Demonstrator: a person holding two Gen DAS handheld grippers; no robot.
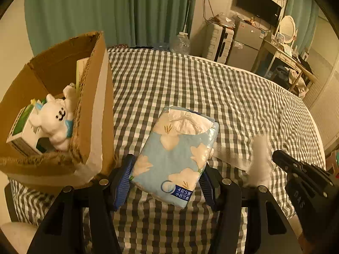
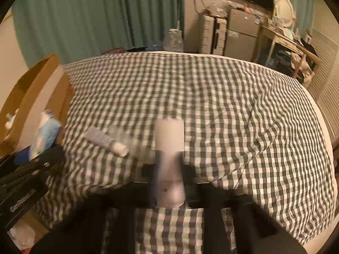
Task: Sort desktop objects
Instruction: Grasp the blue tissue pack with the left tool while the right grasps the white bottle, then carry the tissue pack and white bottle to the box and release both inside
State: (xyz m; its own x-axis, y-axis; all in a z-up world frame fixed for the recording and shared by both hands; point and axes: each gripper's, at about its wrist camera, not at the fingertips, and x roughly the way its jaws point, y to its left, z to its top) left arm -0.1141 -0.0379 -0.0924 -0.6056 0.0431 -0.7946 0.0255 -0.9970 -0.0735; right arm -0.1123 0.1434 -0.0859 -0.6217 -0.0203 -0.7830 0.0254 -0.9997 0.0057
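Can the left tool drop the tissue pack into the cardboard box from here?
Probably yes. The left tool grips the tissue pack, and the cardboard box stands open-topped just to its left; it likely must lift over the near wall first.

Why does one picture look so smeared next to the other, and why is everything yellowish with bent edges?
Left wrist view: mostly sharp, print on the tissue pack legible; only the white tube at right smears. Right wrist view: motion blur throughout, worst on the held white tube and the dark gripper. Both views: warm dim indoor light tints everything; fisheye lenses bow the checkered sheet and darken corners.
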